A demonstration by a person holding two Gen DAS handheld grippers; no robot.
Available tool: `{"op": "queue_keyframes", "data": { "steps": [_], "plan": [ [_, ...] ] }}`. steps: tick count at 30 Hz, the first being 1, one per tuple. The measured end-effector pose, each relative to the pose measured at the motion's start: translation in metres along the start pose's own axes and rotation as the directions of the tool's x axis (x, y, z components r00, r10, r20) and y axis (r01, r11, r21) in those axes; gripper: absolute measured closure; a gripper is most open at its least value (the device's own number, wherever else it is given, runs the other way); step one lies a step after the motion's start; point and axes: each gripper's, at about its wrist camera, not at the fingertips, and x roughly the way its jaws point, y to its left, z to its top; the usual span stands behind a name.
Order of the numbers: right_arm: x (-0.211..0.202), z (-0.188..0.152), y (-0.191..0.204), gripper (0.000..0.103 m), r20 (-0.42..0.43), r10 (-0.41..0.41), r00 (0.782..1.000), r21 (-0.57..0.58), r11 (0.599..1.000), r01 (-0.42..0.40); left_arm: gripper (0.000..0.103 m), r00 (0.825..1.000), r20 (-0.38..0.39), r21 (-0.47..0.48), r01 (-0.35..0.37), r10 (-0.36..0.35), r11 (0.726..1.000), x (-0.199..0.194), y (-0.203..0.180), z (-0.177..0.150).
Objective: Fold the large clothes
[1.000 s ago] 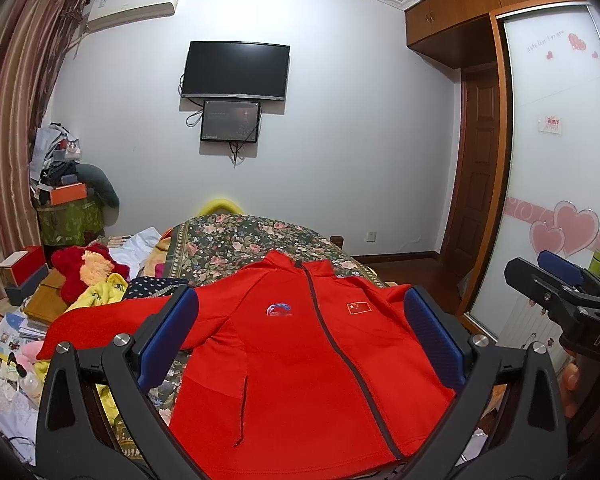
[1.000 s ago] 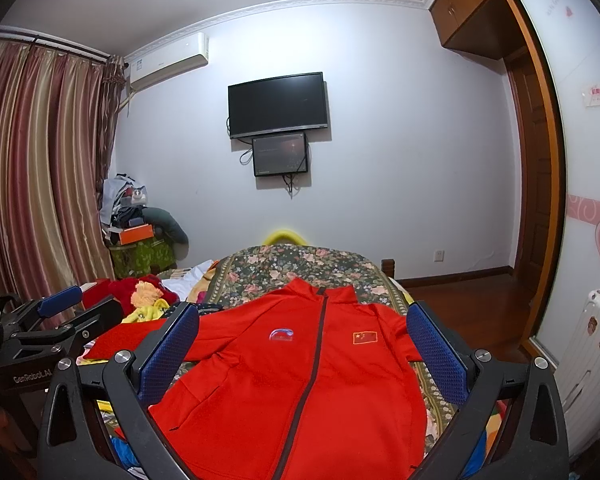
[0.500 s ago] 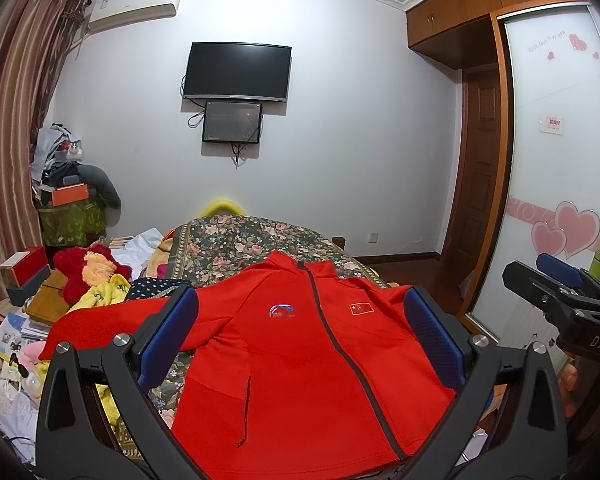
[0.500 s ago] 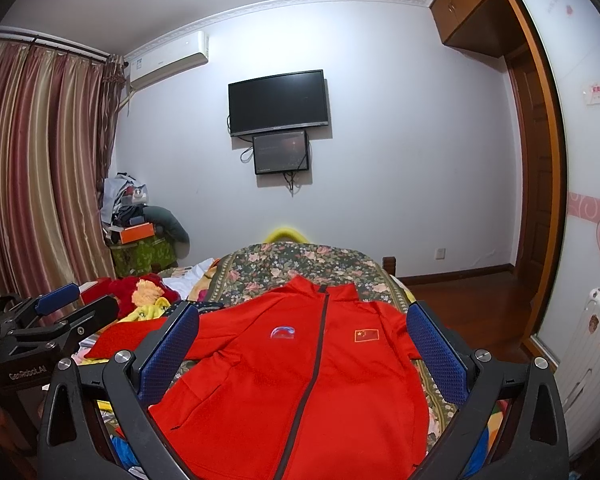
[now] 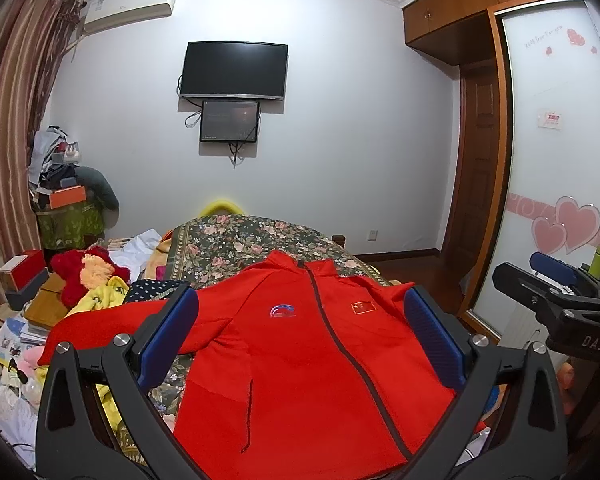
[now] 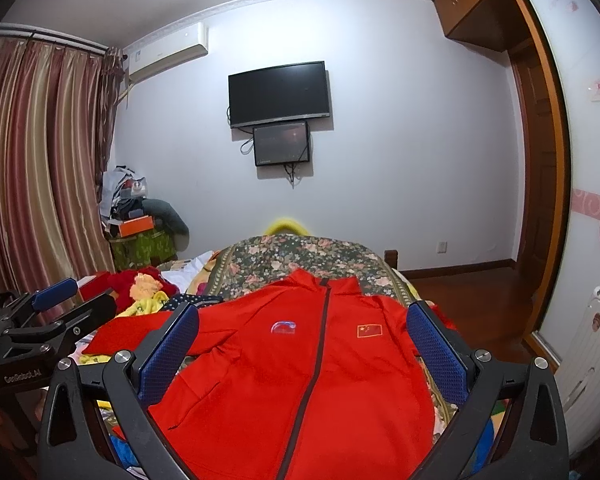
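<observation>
A red zip jacket (image 5: 300, 368) lies front up and spread flat on the floral bedspread (image 5: 240, 248), collar toward the far wall, its left sleeve stretched out to the left. It also shows in the right wrist view (image 6: 308, 376). My left gripper (image 5: 300, 344) is open and empty, held above the jacket's near half. My right gripper (image 6: 304, 348) is open and empty too, above the jacket's lower front. The right gripper also shows at the right edge of the left wrist view (image 5: 556, 292); the left gripper shows at the left edge of the right wrist view (image 6: 48, 320).
A heap of red, yellow and white clothes (image 5: 96, 280) and boxes (image 5: 20, 276) lies left of the bed. A wardrobe with a sliding door (image 5: 560, 160) stands on the right. A TV (image 5: 234, 70) hangs on the far wall. Curtains (image 6: 40, 160) hang at the left.
Both grippers have shifted only slightly; the jacket lies as before.
</observation>
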Motion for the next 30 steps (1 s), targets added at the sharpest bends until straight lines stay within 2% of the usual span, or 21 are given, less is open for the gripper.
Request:
{"op": "queue_keyframes", "data": {
  "steps": [5, 10, 18, 22, 25, 28, 30],
  "plan": [
    [0.026, 0.006, 0.0, 0.0, -0.031, 0.006, 1.0, -0.002, 1.0, -0.006, 0.0, 1.0, -0.016, -0.014, -0.011, 0.011, 1.0, 0.019, 0.012, -0.001],
    [0.073, 0.013, 0.002, 0.0, -0.082, 0.014, 0.997, 0.002, 1.0, -0.014, 0.0, 0.999, -0.026, -0.034, -0.033, 0.032, 0.999, 0.046, 0.035, 0.0],
    [0.174, 0.016, 0.007, 0.0, -0.184, 0.008, 0.983, -0.022, 1.0, -0.012, 0.0, 0.984, -0.103, -0.062, -0.153, 0.147, 0.986, 0.109, 0.106, -0.012],
    [0.233, 0.004, 0.011, 0.0, -0.256, 0.0, 0.967, -0.043, 0.999, -0.011, 0.0, 0.961, -0.181, -0.099, -0.231, 0.211, 0.968, 0.141, 0.156, -0.031],
    [0.273, -0.011, 0.012, 0.0, -0.325, -0.005, 0.946, -0.056, 0.998, -0.014, 0.0, 0.932, -0.267, -0.147, -0.289, 0.243, 0.946, 0.167, 0.201, -0.052],
    [0.311, -0.028, 0.011, 0.0, -0.391, -0.015, 0.92, -0.068, 0.998, -0.012, 0.0, 0.896, -0.361, -0.219, -0.351, 0.259, 0.91, 0.184, 0.252, -0.082],
    [0.333, -0.043, 0.01, 0.0, -0.435, -0.019, 0.9, -0.071, 0.997, -0.013, 0.0, 0.88, -0.403, -0.262, -0.375, 0.252, 0.889, 0.19, 0.281, -0.099]
  ]
}}
